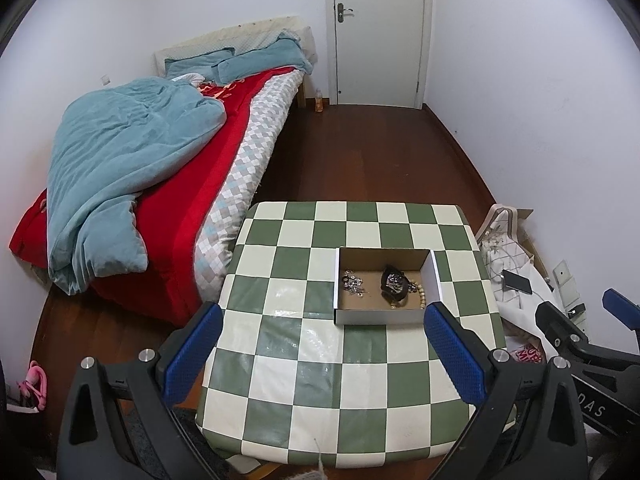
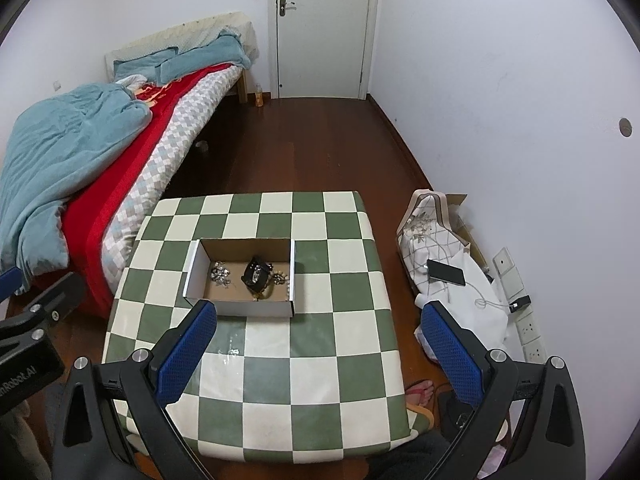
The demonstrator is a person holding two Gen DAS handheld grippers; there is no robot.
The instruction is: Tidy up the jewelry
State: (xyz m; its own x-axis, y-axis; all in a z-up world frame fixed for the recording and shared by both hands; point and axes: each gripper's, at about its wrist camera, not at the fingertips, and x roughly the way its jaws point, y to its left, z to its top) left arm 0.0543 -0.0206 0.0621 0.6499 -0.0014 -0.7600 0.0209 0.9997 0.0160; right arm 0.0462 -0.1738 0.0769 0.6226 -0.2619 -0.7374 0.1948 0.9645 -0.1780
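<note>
An open cardboard box (image 1: 384, 316) with white outer walls sits on the green-and-cream checkered table (image 1: 304, 384). Inside lie a pile of silver jewelry (image 1: 354, 282), a dark item with shiny pieces (image 1: 394, 282) and a string of pale beads (image 1: 421, 295). The box (image 2: 248, 307) also shows in the right wrist view, with the silver pile (image 2: 221, 273) and the dark item (image 2: 257, 273). My left gripper (image 1: 322, 320) is open and empty, above the table's near side. My right gripper (image 2: 319, 316) is open and empty, to the right of the box.
A bed (image 1: 152, 184) with a teal duvet and red blanket stands left of the table. A white bag with a phone (image 2: 446, 272) on it lies on the floor to the right, near wall sockets (image 2: 528, 328). A closed door (image 1: 378, 32) is at the back.
</note>
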